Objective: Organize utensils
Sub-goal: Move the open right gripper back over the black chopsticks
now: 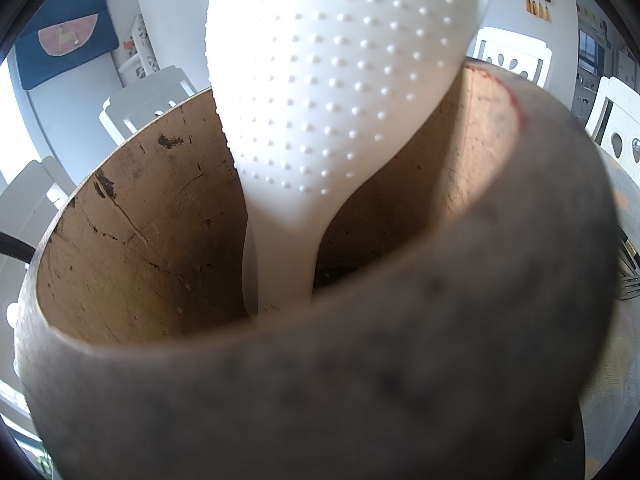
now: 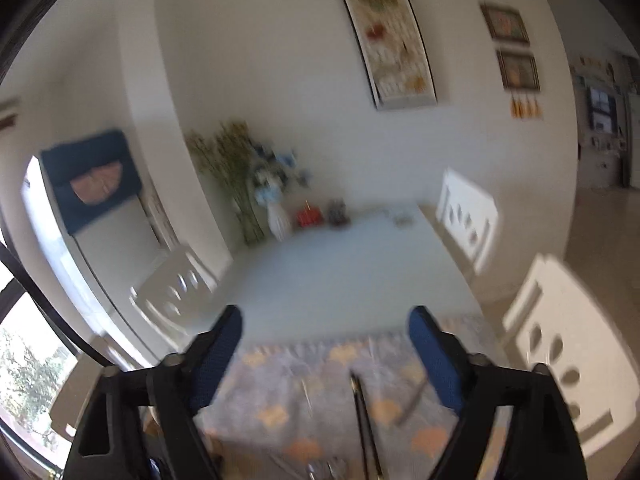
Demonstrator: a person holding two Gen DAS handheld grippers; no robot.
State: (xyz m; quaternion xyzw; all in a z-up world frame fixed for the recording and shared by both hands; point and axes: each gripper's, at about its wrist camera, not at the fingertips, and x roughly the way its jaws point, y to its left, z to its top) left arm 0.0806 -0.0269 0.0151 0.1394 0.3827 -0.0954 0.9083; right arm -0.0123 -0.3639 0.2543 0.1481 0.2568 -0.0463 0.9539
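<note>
Four white chairs around patterned tablecloth

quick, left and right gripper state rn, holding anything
Left gripper: out of view behind the wooden holder with the white rice paddle in it; cannot be told.
Right gripper: open, nothing between its blue pads.

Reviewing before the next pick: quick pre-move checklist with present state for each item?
1. White rice paddle is in the wooden holder, handle down: ok.
2. Holder has room for more: ok, the left half is free.
3. Right gripper jaws open, nothing between them: ok.
4. Next utensil in sight: ok, dark chopsticks lie on the patterned mat below the right gripper.
5. Right view sharp enough to aim: not ok, blurred.
6. Left gripper state: cannot tell, the holder fills its view.
</note>
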